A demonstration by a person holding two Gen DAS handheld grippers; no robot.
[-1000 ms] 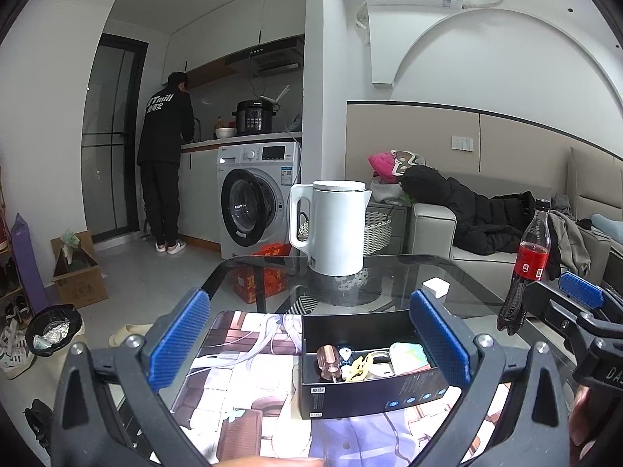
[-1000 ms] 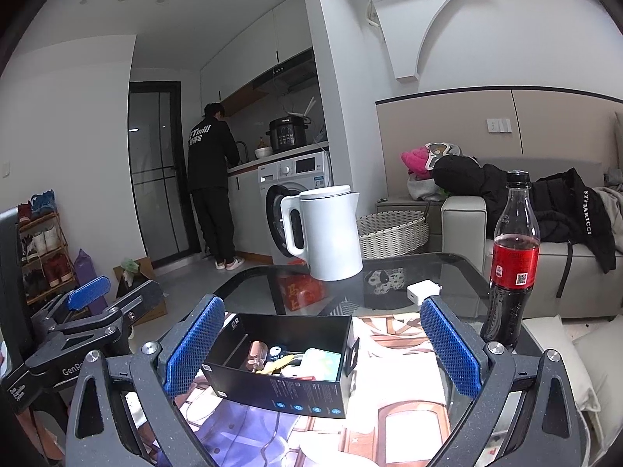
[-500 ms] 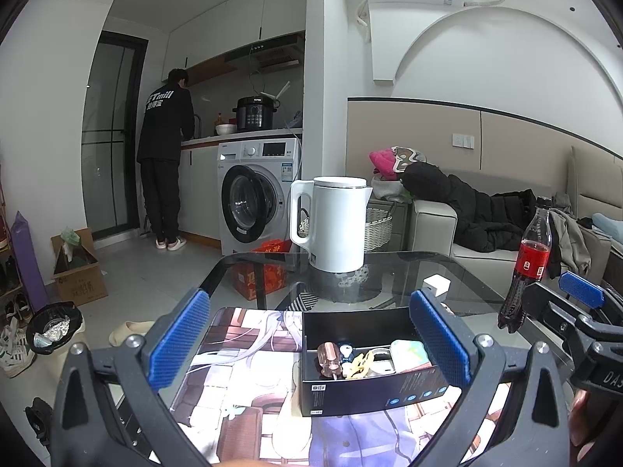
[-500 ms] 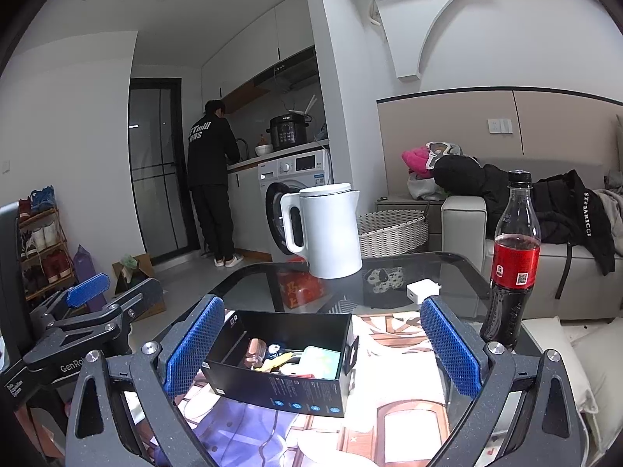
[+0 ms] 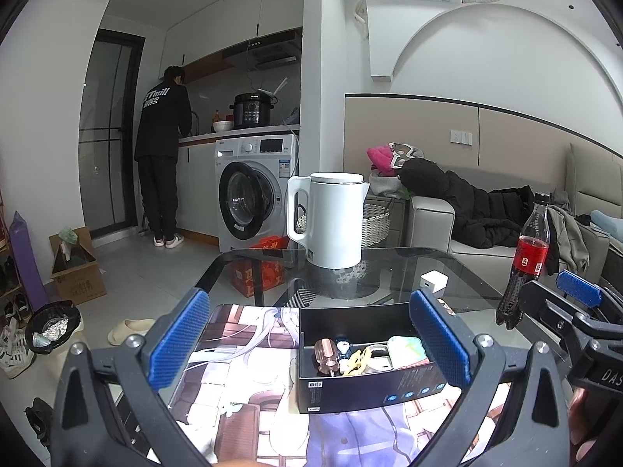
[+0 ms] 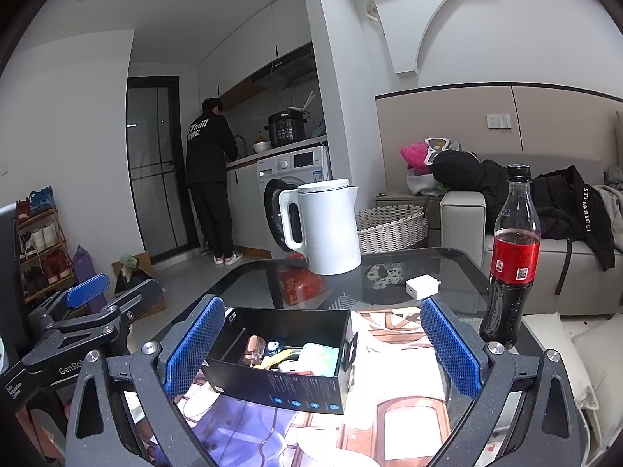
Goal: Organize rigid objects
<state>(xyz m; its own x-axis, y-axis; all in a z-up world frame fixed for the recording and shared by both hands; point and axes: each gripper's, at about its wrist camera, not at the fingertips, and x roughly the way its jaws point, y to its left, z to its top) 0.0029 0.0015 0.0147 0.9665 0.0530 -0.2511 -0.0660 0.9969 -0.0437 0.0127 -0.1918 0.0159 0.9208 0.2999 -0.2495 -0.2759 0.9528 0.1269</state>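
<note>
In the left wrist view, the black box [image 5: 370, 354] is being framed just ahead of the left gripper [image 5: 309, 344], set a little toward that gripper's right finger. The box's long axis is lying across the view, roughly crosswise to the fingers. The jaws are being held wide apart, and nothing is being gripped between them. Inside the box, a copper-coloured cylinder [image 5: 326, 356], a yellow piece [image 5: 360, 358] and a pale green item [image 5: 407, 350] are being counted, one of each; further small white bits beside them are too jumbled to be counted. Behind the box, one white kettle [image 5: 331, 220] and one white charger [image 5: 433, 282] are being seen on the glass table [image 5: 459, 272], and one cola bottle [image 5: 525, 260] is standing to the right of the box. The right gripper [image 5: 576, 303] is being seen at the right of the box.

In the right wrist view, the same box [image 6: 280, 354] is lying ahead of the right gripper [image 6: 321, 342] and toward its left finger, its long axis again running across, slightly skewed. These jaws are likewise being kept wide open and empty. The left gripper [image 6: 87, 299] is being held to the left of the box. Both grippers are judged about equally near; a closing move would be turning on the box being centred first.
</note>
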